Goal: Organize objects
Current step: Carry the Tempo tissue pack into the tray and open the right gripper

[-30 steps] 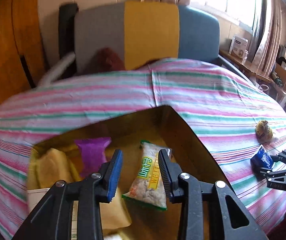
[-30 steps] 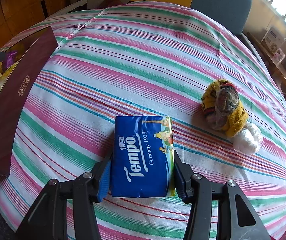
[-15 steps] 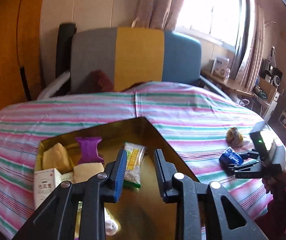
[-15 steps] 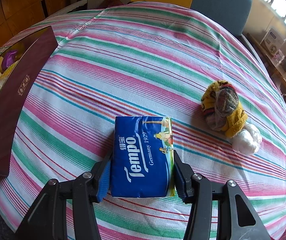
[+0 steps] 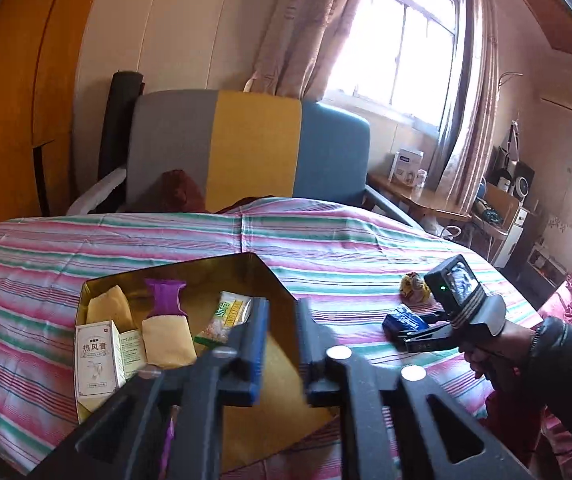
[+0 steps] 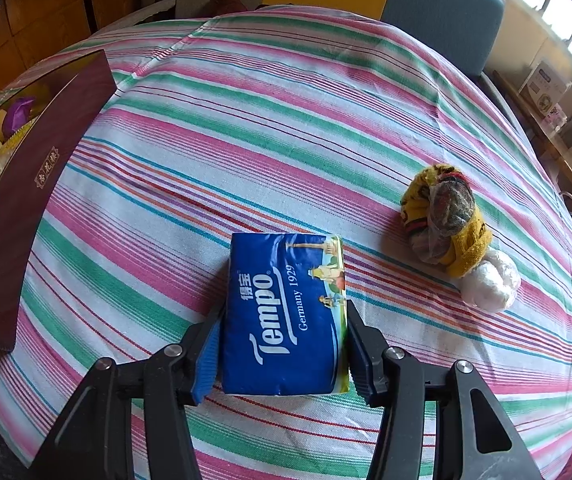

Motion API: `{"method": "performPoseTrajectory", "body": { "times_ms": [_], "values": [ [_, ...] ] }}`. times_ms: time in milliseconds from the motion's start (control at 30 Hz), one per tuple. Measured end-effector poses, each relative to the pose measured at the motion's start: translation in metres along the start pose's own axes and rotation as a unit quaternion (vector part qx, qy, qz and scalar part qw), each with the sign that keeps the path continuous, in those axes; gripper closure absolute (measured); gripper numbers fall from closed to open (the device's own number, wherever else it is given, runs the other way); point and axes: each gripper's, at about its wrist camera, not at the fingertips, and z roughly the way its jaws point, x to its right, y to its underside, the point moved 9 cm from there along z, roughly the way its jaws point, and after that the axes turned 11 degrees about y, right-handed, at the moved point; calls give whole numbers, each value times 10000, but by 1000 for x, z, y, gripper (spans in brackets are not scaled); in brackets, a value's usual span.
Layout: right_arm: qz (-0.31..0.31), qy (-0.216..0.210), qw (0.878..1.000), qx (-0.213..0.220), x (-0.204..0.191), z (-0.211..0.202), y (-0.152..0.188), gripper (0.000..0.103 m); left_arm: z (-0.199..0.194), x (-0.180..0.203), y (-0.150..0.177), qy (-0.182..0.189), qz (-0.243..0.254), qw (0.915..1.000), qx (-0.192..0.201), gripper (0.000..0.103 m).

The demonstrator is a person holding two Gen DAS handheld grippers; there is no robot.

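Note:
My right gripper [image 6: 283, 312] is shut on a blue Tempo tissue pack [image 6: 281, 300], its pads pressing both long sides, with the pack resting on the striped tablecloth [image 6: 286, 120]. In the left wrist view that pack [image 5: 404, 320] sits right of the open box [image 5: 273, 280]. My left gripper [image 5: 283, 308] hovers above the box's near right corner, shut and empty. Inside the gold-lined box lie a green snack packet [image 5: 225, 318], a purple packet [image 5: 164, 296], two yellow pads [image 5: 167, 340] and a white carton [image 5: 95, 364]. The box's maroon wall [image 6: 33, 168] stands at the left.
A yellow sock bundle [image 6: 446, 220] and a white ball [image 6: 490, 280] lie right of the tissue pack. A grey, yellow and blue chair [image 5: 245, 152] stands behind the round table. A person's dark sleeve [image 5: 558, 360] holds the right gripper at the table's right edge.
My left gripper has drawn back and risen from over the box while its jaws narrowed. The snack packet stays in the box. The right gripper and tissue pack have not moved.

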Motion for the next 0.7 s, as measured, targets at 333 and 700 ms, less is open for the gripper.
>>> {"method": "performPoseTrajectory", "body": {
  "times_ms": [333, 700],
  "values": [
    [-70, 63, 9999, 39, -2, 0, -1, 50, -14, 4, 12, -140, 175, 9997, -14, 100],
    [-88, 208, 9997, 87, -2, 0, -3, 51, -17, -45, 47, -1037, -386, 9912, -724, 66]
  ]
}}
